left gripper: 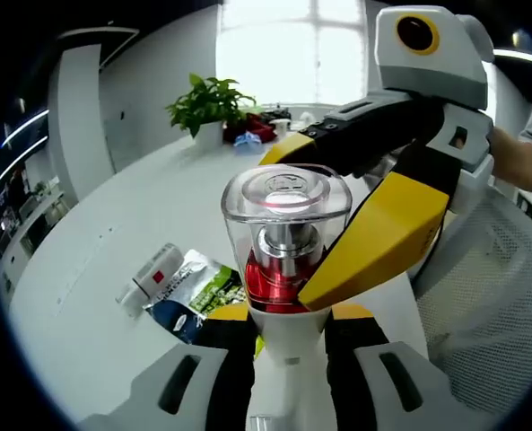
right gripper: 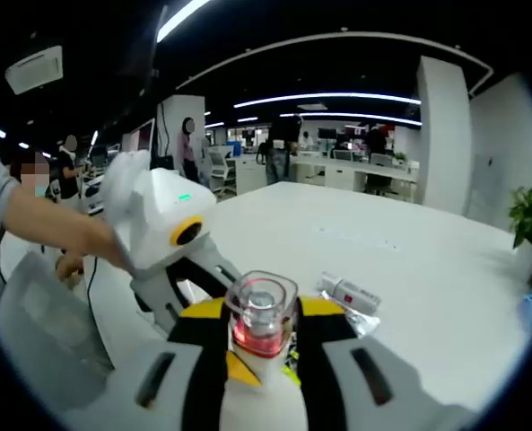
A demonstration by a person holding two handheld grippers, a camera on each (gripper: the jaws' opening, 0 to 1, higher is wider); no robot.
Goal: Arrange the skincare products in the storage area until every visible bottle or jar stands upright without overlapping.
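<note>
We have both grippers on one bottle [left gripper: 285, 241], a white one with a clear cap over a red collar, held up off the table: the left gripper [left gripper: 288, 328] is clamped round its white body, and the right gripper [right gripper: 261, 346] is closed on it too, just under the cap. The risk, as we judge it, is that two hands pulling at slightly different angles will twist the bottle, pop the clear cap loose or let the smooth body slip and drop. Setting it down carelessly could also land it on the small white tube [left gripper: 149, 279] and the printed sachet [left gripper: 194, 292] lying flat below, which would leave things overlapping. The table [left gripper: 113, 233] is white, smooth and broad, with a potted plant [left gripper: 210, 106] at its far edge by a bright window. Around us is an open office with desks, ceiling strip lights and people standing [right gripper: 187, 144].
</note>
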